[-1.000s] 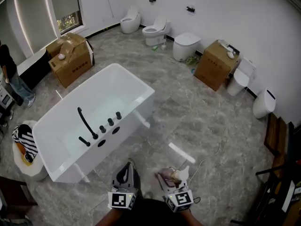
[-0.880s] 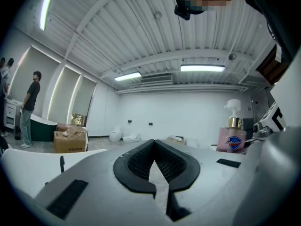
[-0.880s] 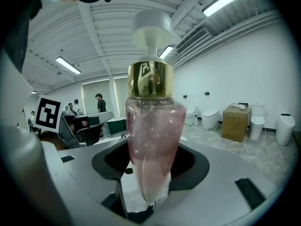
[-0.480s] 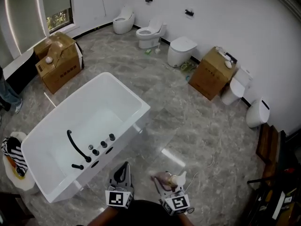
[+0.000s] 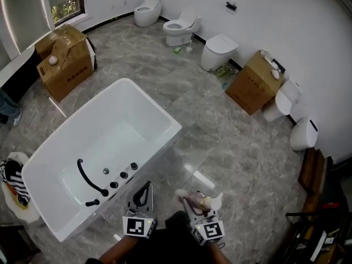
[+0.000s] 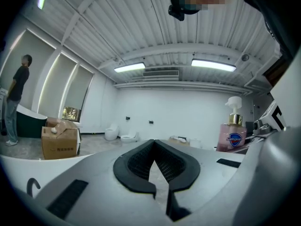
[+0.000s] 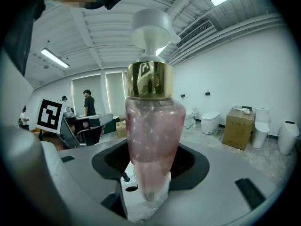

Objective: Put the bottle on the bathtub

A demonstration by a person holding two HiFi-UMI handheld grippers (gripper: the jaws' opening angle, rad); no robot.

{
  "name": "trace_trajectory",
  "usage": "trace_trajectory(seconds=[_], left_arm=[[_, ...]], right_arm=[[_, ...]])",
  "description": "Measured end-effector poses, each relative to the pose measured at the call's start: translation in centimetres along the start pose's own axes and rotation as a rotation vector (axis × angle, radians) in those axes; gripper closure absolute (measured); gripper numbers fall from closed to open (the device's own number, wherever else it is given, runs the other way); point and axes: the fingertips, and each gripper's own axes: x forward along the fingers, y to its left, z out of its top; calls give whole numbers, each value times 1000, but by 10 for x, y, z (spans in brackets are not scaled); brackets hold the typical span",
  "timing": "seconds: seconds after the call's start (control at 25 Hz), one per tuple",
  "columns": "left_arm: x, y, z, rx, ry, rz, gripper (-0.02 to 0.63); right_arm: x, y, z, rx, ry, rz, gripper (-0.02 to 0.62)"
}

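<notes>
- Well, your right gripper [image 7: 149,173] has its jaws closed on the lower body of the pink pump bottle [image 7: 150,140]. The gold collar and white pump head stand out well beyond the pads.
- Because the grip sits low, the bottle could pivot or slide between the pads if you swing it across quickly. Its smooth, tapering body gives the pads little to bite on.
- The bathtub [image 5: 154,106] offers only a narrow white rim, and the wider stretch at your end carries the black taps [image 5: 88,180]. Set down off centre, the bottle would likely topple into the basin or onto the floor [image 5: 231,147]. Crowding the taps could knock it as you let go.
- In the head view the bottle [image 5: 204,202] is over the floor, to the right of the tub's near end and clear of it.
- Your left gripper [image 6: 155,168] has its jaws together on nothing, beside the right one.
</notes>
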Motion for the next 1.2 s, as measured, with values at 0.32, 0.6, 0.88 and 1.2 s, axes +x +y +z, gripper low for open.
trace_trajectory(seconds=[0.32,0.6,0.88,1.2], left_arm=[[60,4,-4,-16,3,84,592],[126,15,-1,-1,-3,255,592],[197,-5,13,16,-35,416,592],[244,-9,21,0,-63,573,592]], right_arm=[[67,-51,22,-26,5,87,360],[137,-100,52,-104,16,254,360],[198,-173,76,-180,57,414,360],[264,-218,72,-236,119,533,360]])
